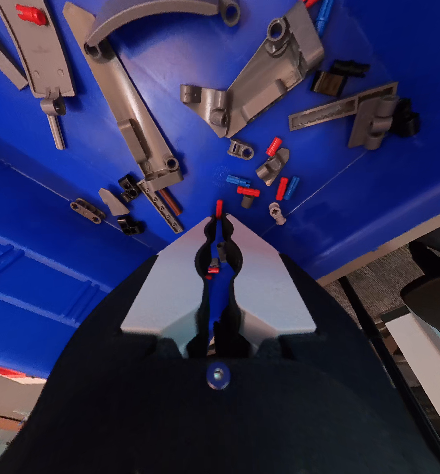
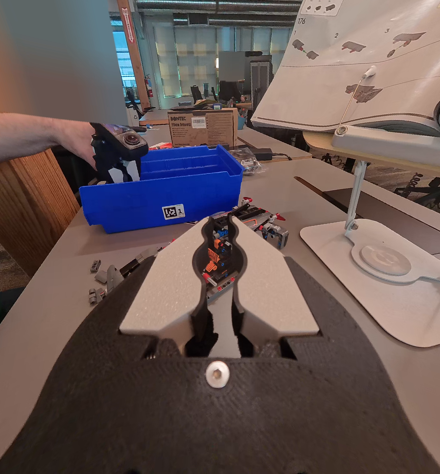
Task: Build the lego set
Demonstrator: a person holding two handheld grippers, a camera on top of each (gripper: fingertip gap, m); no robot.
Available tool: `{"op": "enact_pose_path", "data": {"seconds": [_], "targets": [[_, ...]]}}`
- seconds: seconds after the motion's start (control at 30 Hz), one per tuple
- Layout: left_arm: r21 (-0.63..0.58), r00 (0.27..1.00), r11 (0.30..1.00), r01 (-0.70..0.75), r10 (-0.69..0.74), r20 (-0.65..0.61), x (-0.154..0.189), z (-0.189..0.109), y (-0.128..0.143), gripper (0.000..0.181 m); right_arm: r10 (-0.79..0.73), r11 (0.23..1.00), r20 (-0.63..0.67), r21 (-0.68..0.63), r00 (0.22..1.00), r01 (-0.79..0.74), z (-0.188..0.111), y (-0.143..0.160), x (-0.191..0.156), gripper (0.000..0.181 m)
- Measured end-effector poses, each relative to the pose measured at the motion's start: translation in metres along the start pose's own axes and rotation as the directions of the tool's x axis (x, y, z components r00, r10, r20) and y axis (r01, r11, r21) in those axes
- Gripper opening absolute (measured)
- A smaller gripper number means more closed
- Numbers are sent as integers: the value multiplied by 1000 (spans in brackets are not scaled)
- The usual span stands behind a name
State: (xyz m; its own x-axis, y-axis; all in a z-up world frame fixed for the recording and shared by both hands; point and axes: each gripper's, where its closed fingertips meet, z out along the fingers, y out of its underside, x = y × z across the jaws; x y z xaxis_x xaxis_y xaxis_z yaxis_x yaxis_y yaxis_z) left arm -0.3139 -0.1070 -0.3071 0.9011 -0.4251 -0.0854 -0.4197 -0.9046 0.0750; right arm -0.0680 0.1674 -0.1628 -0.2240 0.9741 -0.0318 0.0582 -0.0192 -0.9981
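Note:
In the left wrist view my left gripper reaches into the blue bin and is shut on a small red pin at its tips. Grey panels, beams and red and blue pins lie on the bin floor. In the right wrist view my right gripper is low over the partly built lego model on the table. Its jaws stand a narrow gap apart with the model's black and orange parts showing between them. Whether they grip it is unclear. The left gripper also shows there, dipping into the bin.
Loose grey pieces lie on the table to the left of my right gripper. A white stand at the right holds the open instruction book. A cardboard box sits behind the bin. A wooden chair back is at the left. The tips of one gripper are about 40 centimetres away from the tips of the other. The partly built lego model sits 20 centimetres or so from the ends of my right fingers.

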Motion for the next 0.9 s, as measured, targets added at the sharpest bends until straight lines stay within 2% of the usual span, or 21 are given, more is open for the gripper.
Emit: {"op": "enact_pose_path", "data": {"seconds": [0.13,0.23,0.37,0.57,0.63,0.73,0.83,0.9], "targets": [[21,1000,1000,18,-18,10,-2,-1,-1,2,0,1000,1,0,1000,0,0,0,0,9],[57,999,998,40,-42,20,-2,-14,-3,2,-2,1000,3,1,1000,2,0,-1,-1,8],[124,994,992,33,-45,99,3,-56,-15,1,-6,1000,1,5,1000,6,-1,-3,-2,8],[304,979,948,-97,36,200,47,-130,-64,1,-28,999,21,23,999,27,-2,-11,-10,9],[369,971,919,-143,58,232,61,-147,-83,1,-47,999,79,18,996,46,0,-14,-24,10],[494,969,847,-198,94,228,87,-159,-116,1,-94,995,240,0,966,97,9,-25,-72,13],[528,939,800,-286,124,321,100,-161,-143,1,-137,987,298,-43,945,157,27,-25,-111,13],[526,904,771,-359,148,400,109,-164,-157,1,-112,992,304,-22,946,124,37,-34,-125,12]]}}
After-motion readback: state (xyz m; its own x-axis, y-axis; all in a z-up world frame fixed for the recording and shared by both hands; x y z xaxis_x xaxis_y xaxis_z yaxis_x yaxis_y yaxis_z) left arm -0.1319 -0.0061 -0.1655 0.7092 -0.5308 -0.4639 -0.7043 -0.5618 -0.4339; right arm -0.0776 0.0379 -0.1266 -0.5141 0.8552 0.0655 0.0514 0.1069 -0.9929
